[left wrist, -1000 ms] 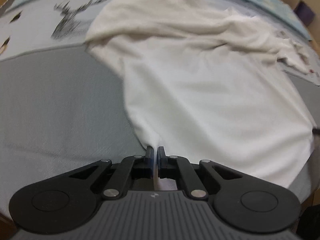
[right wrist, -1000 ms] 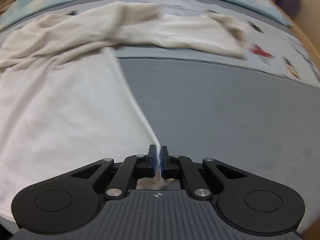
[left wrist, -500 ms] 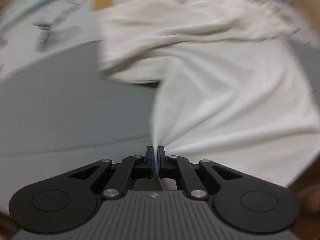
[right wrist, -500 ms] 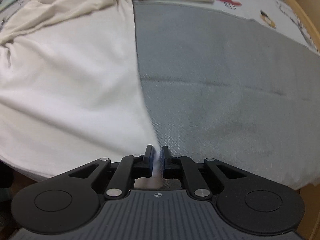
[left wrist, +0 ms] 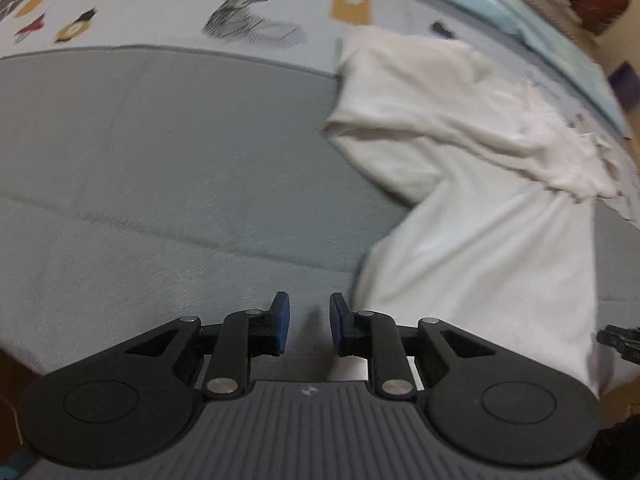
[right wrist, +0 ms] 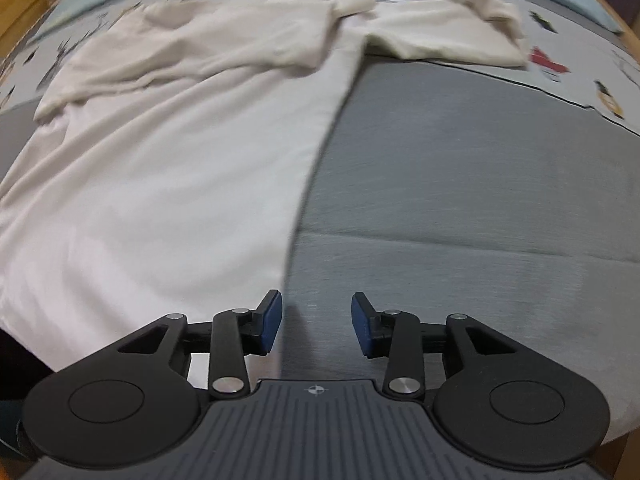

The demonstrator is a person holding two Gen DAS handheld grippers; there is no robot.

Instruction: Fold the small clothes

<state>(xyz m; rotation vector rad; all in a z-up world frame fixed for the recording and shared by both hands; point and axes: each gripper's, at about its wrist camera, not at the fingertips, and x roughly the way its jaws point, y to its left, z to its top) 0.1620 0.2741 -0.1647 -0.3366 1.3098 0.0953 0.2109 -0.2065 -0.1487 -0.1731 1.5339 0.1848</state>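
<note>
Shirt point(right wrist: 168, 184), soft, rumpled, cream-white

The right hand-held gripper point(right wrist: 316, 322) has its jaws spread apart over the grey bed cover point(right wrist: 460, 184). A white garment point(right wrist: 168, 160) lies flat ahead and to its left, its straight edge reaching the left fingertip, sleeves crumpled at the far end.

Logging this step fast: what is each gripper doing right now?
Left gripper: open, holding nothing; the white cotton shirt lies beside it.
Right gripper: open, holding nothing, above the grey mat.
</note>
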